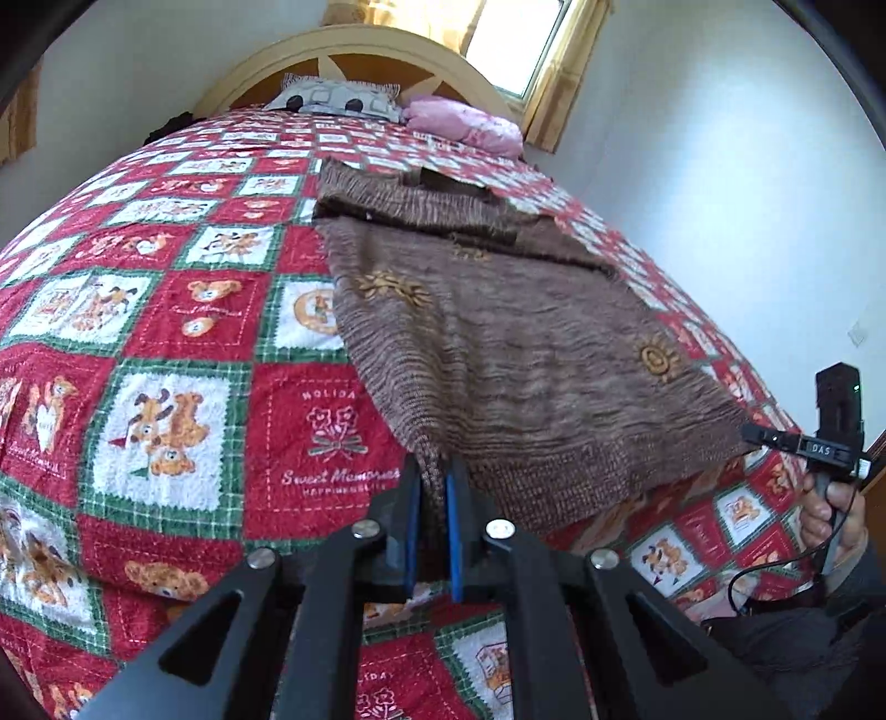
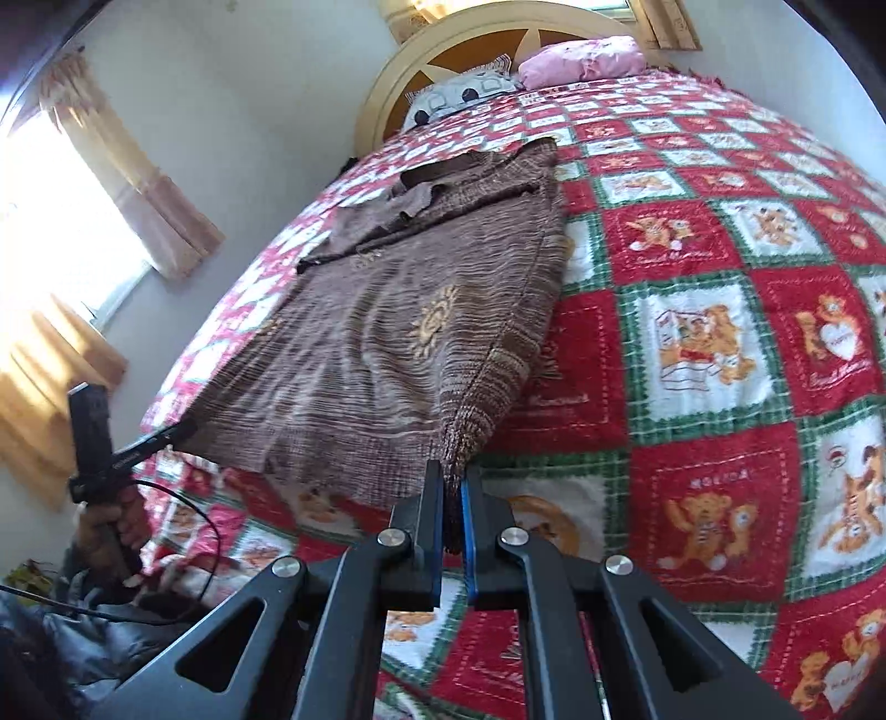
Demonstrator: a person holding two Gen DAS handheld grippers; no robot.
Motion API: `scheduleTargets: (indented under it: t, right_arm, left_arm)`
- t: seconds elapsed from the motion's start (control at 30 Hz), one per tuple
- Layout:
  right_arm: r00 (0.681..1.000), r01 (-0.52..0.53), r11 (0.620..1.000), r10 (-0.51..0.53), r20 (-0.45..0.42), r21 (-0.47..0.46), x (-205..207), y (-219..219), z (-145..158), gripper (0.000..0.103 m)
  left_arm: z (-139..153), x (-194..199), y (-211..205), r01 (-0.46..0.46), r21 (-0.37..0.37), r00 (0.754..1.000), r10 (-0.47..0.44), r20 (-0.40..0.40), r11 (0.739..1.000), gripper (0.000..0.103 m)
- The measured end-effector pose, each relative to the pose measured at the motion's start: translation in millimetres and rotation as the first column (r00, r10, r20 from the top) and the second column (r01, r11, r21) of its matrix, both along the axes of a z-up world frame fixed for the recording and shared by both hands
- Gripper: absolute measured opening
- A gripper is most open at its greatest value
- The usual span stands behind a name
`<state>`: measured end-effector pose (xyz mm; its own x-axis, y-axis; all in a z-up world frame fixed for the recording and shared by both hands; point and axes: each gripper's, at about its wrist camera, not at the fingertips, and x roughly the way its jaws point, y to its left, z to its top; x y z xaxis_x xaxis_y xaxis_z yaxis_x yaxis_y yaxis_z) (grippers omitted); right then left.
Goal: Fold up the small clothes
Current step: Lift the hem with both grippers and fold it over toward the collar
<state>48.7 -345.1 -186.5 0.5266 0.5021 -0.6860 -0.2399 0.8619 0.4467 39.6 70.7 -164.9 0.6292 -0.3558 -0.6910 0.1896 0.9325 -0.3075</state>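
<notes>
My left gripper (image 1: 433,487) is pinched tight on one bottom corner of the brown sweater (image 1: 498,343), my right gripper (image 2: 453,487) clamped on the other corner, hem raised off the quilt (image 1: 166,332). The left view alone catches the right-hand tool with "DAS" on it, plus "Sweet Memories" stitched on a red patch. The right view alone shows the curtained side window (image 2: 66,232). The sweater lies lengthwise up the bed, collar toward the headboard (image 2: 443,39) and pillows (image 2: 581,61).
</notes>
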Motion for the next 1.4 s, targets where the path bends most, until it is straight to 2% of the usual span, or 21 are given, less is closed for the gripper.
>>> scheduleTargets:
  t: [0.17,0.23,0.4,0.6,0.8,1.03,1.4]
  right_arm:
    - [0.998,0.055,0.986,-0.054,-0.01,0.159,2,-25,-4,0.005]
    - [0.997,0.071,0.981,-0.073,0.002,0.178,3,-28,-1,0.005]
    - [0.996,0.072,0.979,-0.08,0.032,0.192,3,-25,9,0.005]
    - [0.992,0.064,0.976,-0.086,0.096,0.209,13,-22,33,0.005]
    - [0.986,0.073,0.971,-0.105,0.131,0.228,42,-23,55,0.005]
    - [0.981,0.077,0.973,-0.113,0.159,0.218,89,-23,80,0.005]
    - [0.975,0.104,0.977,-0.137,0.176,0.186,179,-17,108,0.005]
  left_arm:
    - [4,0,4,0.004,-0.027,0.999,-0.003,0.035,1.0,0.008]
    - [5,1,4,0.009,-0.038,0.999,-0.008,0.042,0.999,0.008]
    - [2,9,8,0.016,-0.087,1.0,-0.015,0.017,0.996,0.008]
    - [17,28,20,0.003,-0.136,0.999,0.003,0.044,0.991,0.008]
    - [39,60,30,-0.018,-0.167,0.997,0.031,0.076,0.986,0.008]
    - [67,106,33,-0.04,-0.148,0.989,0.061,0.138,0.988,0.008]
    - [82,192,38,-0.076,-0.181,0.989,0.097,0.112,0.981,0.007]
